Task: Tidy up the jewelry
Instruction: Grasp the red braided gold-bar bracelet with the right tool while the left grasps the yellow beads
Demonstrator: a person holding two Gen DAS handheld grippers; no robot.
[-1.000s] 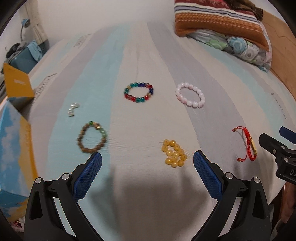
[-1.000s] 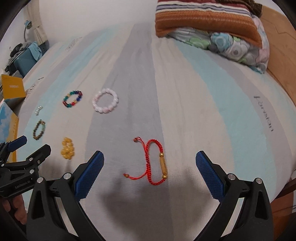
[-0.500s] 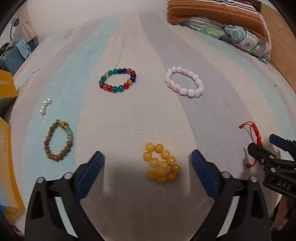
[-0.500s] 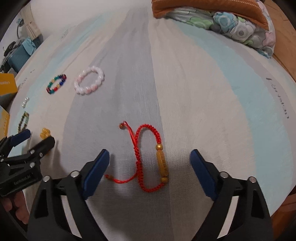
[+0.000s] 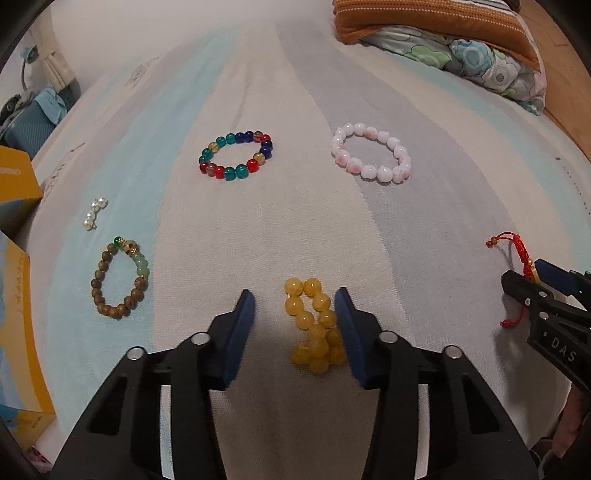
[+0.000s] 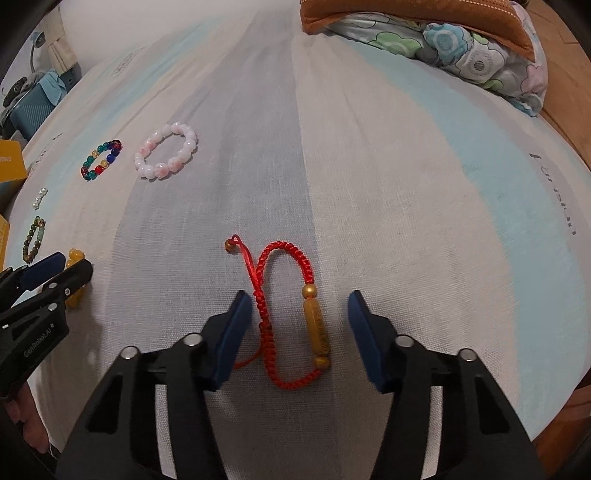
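From the left wrist, the right gripper point(image 5: 543, 280) hides most of the red cord bracelet point(image 5: 517, 247). The orange pillow point(image 5: 424, 22) beyond is cut off by the top edge.

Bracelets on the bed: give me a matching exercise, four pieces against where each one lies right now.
Things:
1. yellow bead bracelet
2. red cord bracelet
3. brown wooden bracelet
4. pink-white bracelet

Places:
A. lying far ahead on a grey stripe
B. between the fingers of the right gripper
C. left of the left gripper, near the yellow box
D. between the left gripper's fingers

Pairs: 1-D, 2-B, 3-C, 4-A
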